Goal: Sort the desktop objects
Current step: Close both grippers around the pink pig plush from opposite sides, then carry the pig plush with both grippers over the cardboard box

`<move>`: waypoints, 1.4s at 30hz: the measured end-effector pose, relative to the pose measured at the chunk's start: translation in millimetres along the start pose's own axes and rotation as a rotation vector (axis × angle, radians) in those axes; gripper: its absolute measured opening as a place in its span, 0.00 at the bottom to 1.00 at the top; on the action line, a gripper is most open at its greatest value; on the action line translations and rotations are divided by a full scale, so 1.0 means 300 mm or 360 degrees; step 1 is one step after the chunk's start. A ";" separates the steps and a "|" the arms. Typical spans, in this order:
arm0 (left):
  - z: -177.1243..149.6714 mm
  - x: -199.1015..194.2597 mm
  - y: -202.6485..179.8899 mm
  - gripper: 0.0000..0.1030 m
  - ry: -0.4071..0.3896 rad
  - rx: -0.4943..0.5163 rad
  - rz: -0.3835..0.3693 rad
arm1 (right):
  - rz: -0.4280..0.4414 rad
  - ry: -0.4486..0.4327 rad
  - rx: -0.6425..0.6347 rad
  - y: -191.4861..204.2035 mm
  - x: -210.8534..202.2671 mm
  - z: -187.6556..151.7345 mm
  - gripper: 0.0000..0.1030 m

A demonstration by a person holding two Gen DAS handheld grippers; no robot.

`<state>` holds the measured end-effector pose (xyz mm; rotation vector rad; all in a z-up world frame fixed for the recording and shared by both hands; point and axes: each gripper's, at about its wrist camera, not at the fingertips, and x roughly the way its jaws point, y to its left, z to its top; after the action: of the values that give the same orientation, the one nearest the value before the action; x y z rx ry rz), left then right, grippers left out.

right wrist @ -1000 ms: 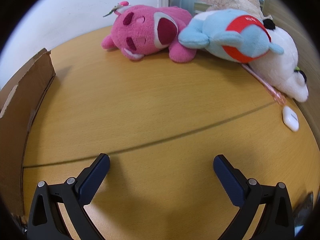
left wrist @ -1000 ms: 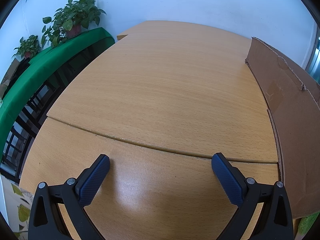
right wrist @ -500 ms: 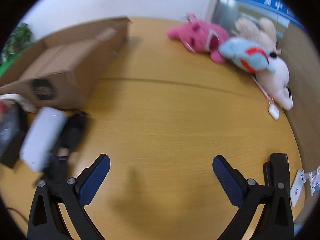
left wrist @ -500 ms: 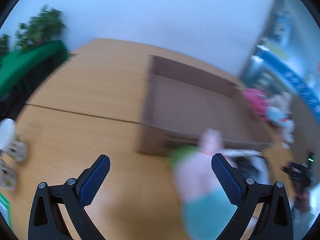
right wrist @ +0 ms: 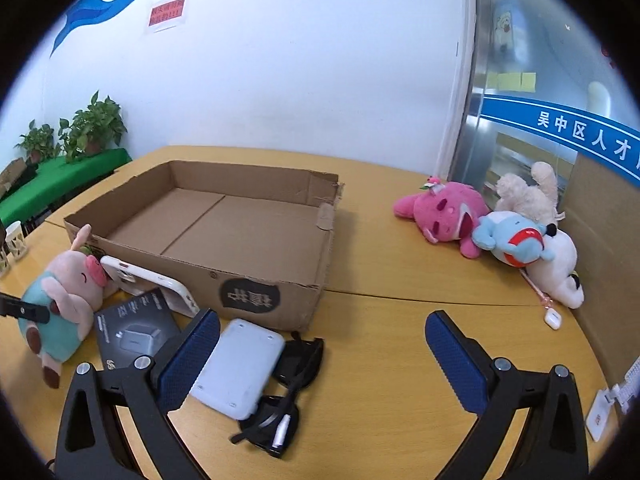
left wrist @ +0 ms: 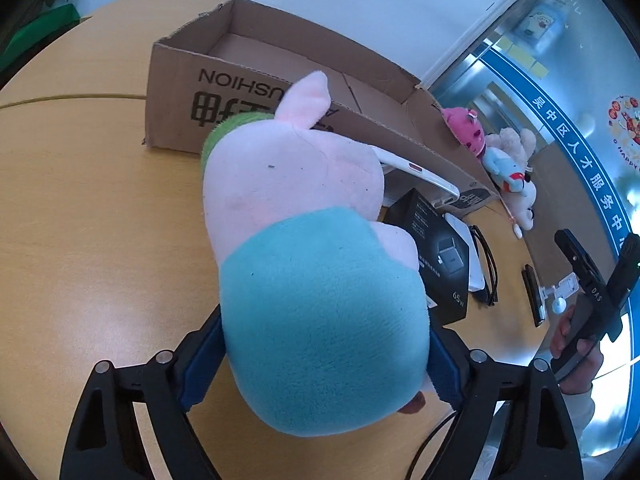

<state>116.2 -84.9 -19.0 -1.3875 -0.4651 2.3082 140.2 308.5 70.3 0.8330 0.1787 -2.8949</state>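
The sorting looks barely begun: the shallow brown cardboard box (right wrist: 224, 216) on the wooden tabletop (right wrist: 384, 344) holds nothing that either view shows. The left gripper (left wrist: 324, 356) has its blue-padded fingers closed against the teal body of the pink plush pig in a teal outfit (left wrist: 304, 264), just in front of the box's near wall; whether the pig is already lifted off the table I cannot tell. The right gripper (right wrist: 320, 356) hangs wide open and empty over the near part of the table. Still loose beside the box's near wall are a white phone (right wrist: 148, 282) leaning on the cardboard, a black charger carton (right wrist: 134, 334), a white rounded power bank (right wrist: 240, 368) and black sunglasses (right wrist: 288, 392). Far right, well apart from the box, lie a pink plush toy (right wrist: 436, 212), a light-blue plush toy (right wrist: 512, 240), a cream plush toy (right wrist: 532, 188) and a small white earbud case (right wrist: 553, 317). By my reading, nearly everything remains to be sorted.
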 end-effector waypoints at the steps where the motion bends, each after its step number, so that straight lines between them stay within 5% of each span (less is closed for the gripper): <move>1: -0.006 -0.006 0.001 0.83 0.0004 0.0005 0.0007 | 0.0073 0.0002 0.0015 0.012 0.006 0.009 0.99; 11: -0.100 -0.064 0.011 0.81 0.0019 0.0034 0.0016 | 0.0821 0.0171 -0.0042 0.463 0.133 0.107 0.99; 18: -0.119 -0.073 0.015 0.81 -0.0015 0.0060 -0.0021 | 0.1170 0.0625 -0.0030 0.722 0.310 0.019 0.95; 21: -0.117 -0.075 0.025 0.80 -0.0018 0.0054 -0.0053 | 0.1228 0.0740 0.0018 0.750 0.350 -0.008 0.86; 30: -0.080 -0.088 0.012 0.70 -0.0059 0.0107 -0.0103 | 0.1264 0.0808 0.0024 0.749 0.376 -0.003 0.86; 35: -0.005 -0.160 -0.059 0.70 -0.0180 0.0225 -0.0146 | 0.1261 0.0662 0.0066 0.697 0.311 0.085 0.84; 42: 0.252 -0.270 -0.201 0.70 -0.0400 0.0494 -0.0162 | 0.1200 0.0298 0.0008 0.579 0.235 0.384 0.83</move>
<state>93.5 -79.1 105.0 -0.9139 -0.2290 2.3587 47.4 114.4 115.8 0.9202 -0.1094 -2.1180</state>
